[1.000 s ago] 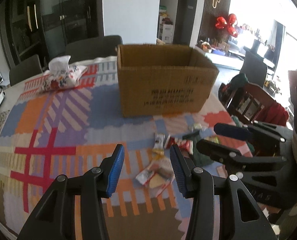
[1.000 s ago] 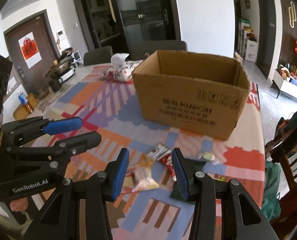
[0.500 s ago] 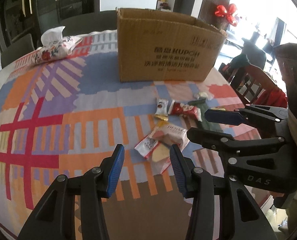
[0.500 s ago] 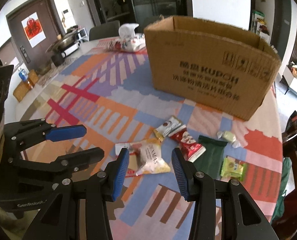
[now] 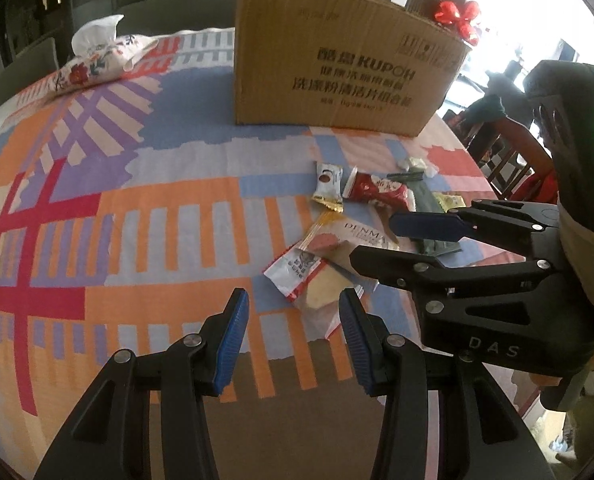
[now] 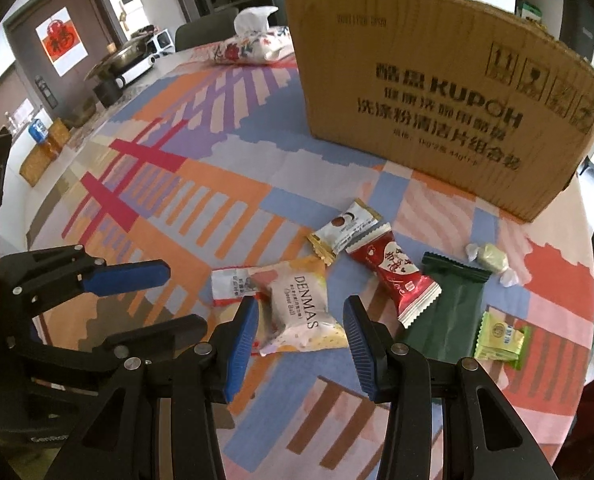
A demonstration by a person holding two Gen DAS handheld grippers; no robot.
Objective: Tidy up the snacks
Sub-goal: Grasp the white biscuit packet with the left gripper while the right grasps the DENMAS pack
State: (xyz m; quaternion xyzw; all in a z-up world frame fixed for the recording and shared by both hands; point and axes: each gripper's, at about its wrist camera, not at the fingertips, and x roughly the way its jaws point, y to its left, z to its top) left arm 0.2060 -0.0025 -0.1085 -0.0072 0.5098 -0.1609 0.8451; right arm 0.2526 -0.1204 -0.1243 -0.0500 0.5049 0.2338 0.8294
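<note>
Right gripper (image 6: 297, 334): jaws apart, holding nothing; DENMAS packet (image 6: 303, 312) lies between its fingertips
Left gripper (image 5: 293, 338): jaws apart, empty; white-and-red packet (image 5: 295, 270) just beyond at 12 o'clock
Other snacks: red packet (image 6: 397, 272), green packet (image 6: 449, 304) at 2 o'clock of the DENMAS packet
Cardboard box (image 6: 437, 92): at 1 o'clock, well behind the snacks on the tablecloth (image 6: 201, 184)
</note>
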